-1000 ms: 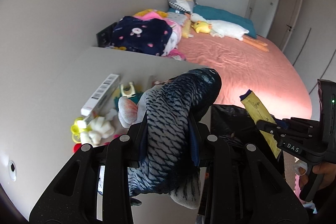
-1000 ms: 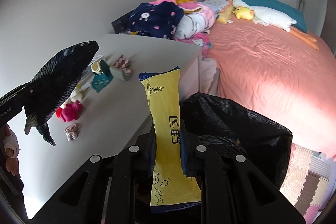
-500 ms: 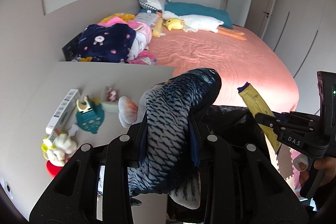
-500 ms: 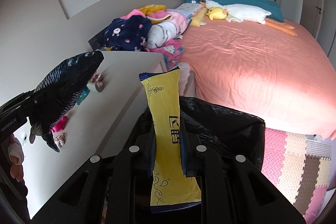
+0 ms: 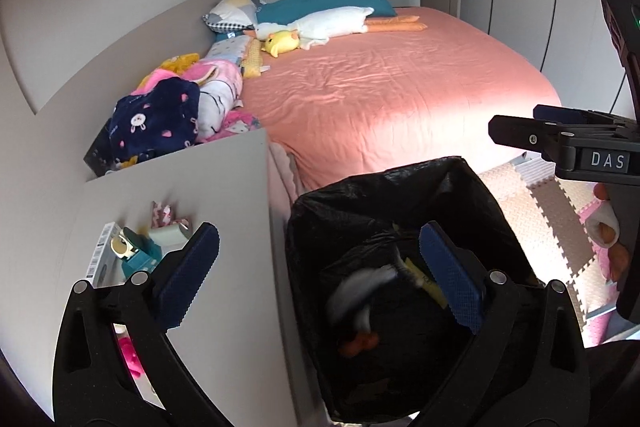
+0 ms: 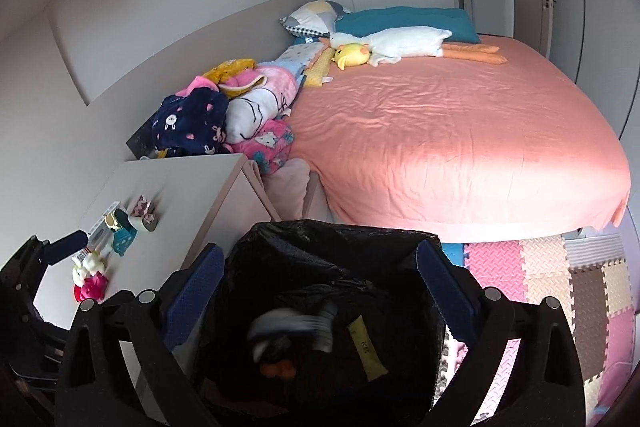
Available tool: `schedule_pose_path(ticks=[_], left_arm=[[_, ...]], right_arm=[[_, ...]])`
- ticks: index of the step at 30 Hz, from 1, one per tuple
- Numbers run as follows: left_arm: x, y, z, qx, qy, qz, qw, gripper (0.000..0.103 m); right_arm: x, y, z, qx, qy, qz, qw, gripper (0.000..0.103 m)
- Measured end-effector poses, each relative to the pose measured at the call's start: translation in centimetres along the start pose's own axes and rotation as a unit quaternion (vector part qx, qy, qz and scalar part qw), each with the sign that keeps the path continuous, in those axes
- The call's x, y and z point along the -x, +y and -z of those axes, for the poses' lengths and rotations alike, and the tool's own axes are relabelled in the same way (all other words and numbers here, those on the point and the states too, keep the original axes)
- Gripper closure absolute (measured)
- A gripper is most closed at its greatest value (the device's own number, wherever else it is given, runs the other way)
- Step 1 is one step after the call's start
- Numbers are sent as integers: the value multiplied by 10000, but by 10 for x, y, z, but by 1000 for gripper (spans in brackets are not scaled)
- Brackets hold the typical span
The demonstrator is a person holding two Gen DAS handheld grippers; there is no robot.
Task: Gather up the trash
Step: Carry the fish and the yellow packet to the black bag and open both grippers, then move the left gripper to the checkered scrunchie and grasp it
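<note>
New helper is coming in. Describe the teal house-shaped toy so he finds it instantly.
Start at the white bedside table left of the pink bed. Along its wall-side edge lies a row of small toys; the teal house-shaped toy stands between the grey heart box and the white-and-pink plush, the only teal one.

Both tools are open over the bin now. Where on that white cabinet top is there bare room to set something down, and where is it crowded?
The white cabinet top is bare across its bed-side half, from the far edge by the clothes pile to the near edge by the black trash bag. The wall side is crowded: teal toy, barcode box, pink toy.
</note>
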State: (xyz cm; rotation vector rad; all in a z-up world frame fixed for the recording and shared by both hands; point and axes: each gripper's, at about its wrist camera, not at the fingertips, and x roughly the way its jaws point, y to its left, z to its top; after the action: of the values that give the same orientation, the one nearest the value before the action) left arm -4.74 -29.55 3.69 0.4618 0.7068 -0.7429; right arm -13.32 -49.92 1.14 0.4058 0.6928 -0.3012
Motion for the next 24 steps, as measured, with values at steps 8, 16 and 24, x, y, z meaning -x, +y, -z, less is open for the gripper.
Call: schedule_pose_path(ticks=[8, 16, 24], left_arm=[[0, 2, 7, 78, 88, -41, 9999, 6], [-1, 15, 12, 214, 172, -141, 9995, 6], [0, 30, 20, 424, 228, -272, 9985, 6]], right_arm=[[-2, 5, 1, 38, 42, -54, 10000, 6], [-10, 17, 0, 152, 128, -143, 9997, 6], [-17, 30, 0, 241, 197, -234, 9992, 6]])
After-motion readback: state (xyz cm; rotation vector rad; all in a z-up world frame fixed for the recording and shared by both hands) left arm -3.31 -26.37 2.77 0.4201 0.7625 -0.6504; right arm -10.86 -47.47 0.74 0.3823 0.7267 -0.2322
